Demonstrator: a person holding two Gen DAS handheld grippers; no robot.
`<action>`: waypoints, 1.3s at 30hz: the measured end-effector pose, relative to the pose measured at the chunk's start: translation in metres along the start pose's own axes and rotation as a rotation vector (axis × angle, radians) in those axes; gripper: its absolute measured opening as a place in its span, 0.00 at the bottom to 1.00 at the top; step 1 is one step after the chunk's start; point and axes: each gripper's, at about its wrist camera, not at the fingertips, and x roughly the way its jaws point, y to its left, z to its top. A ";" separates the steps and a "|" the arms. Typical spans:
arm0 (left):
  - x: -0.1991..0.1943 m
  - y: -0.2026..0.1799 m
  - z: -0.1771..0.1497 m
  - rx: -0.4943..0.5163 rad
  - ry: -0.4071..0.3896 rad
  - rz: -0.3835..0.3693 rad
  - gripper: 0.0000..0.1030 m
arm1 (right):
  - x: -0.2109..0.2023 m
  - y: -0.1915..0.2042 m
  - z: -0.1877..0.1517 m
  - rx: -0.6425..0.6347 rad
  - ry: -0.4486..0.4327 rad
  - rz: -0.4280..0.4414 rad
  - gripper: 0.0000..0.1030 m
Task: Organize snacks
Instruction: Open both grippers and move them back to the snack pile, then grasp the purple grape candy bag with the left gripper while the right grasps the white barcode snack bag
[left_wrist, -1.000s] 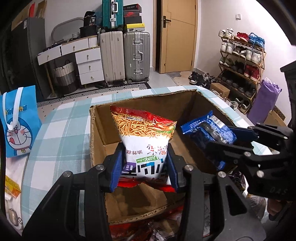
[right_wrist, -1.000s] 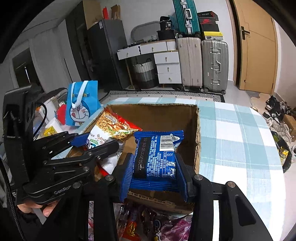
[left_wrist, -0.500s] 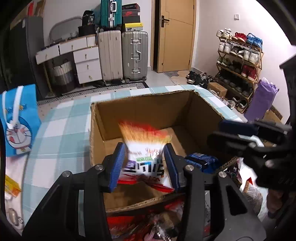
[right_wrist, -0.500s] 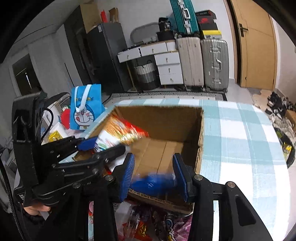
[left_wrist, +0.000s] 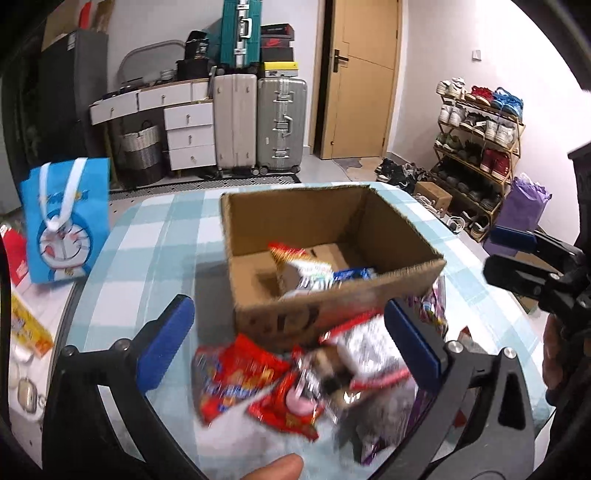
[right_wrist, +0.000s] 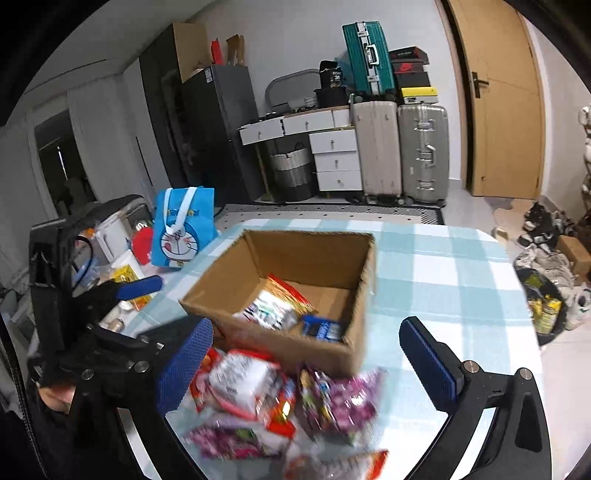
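An open cardboard box (left_wrist: 332, 314) (right_wrist: 280, 343) stands on the checked tablecloth. Inside lie a red and white noodle-snack bag (left_wrist: 299, 269) (right_wrist: 277, 306) and a blue packet (left_wrist: 351, 274) (right_wrist: 323, 328). My left gripper (left_wrist: 288, 339) is open and empty above a pile of snack packets (left_wrist: 295, 380) in front of the box. My right gripper (right_wrist: 306, 358) is open and empty over the same pile (right_wrist: 280, 402). The right gripper also shows at the right of the left wrist view (left_wrist: 524, 258).
A blue cartoon bag (left_wrist: 64, 221) (right_wrist: 183, 230) stands left of the box. A yellow packet (left_wrist: 26, 328) and small items lie at the table's left edge. Suitcases (left_wrist: 258, 122), drawers and a shoe rack (left_wrist: 476, 147) stand beyond the table.
Both grippers opened and dropped their packets into the box. Both then drew back and up, toward the pile in front of the box.
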 end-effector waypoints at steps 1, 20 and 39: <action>-0.006 0.003 -0.007 -0.001 -0.002 0.002 0.99 | -0.005 0.000 -0.005 -0.001 0.002 -0.007 1.00; -0.028 0.013 -0.065 -0.003 0.069 0.030 0.99 | -0.023 -0.002 -0.083 0.023 0.149 -0.052 1.00; -0.022 -0.026 -0.075 0.068 0.144 -0.072 0.99 | 0.009 -0.016 -0.107 0.032 0.343 -0.037 1.00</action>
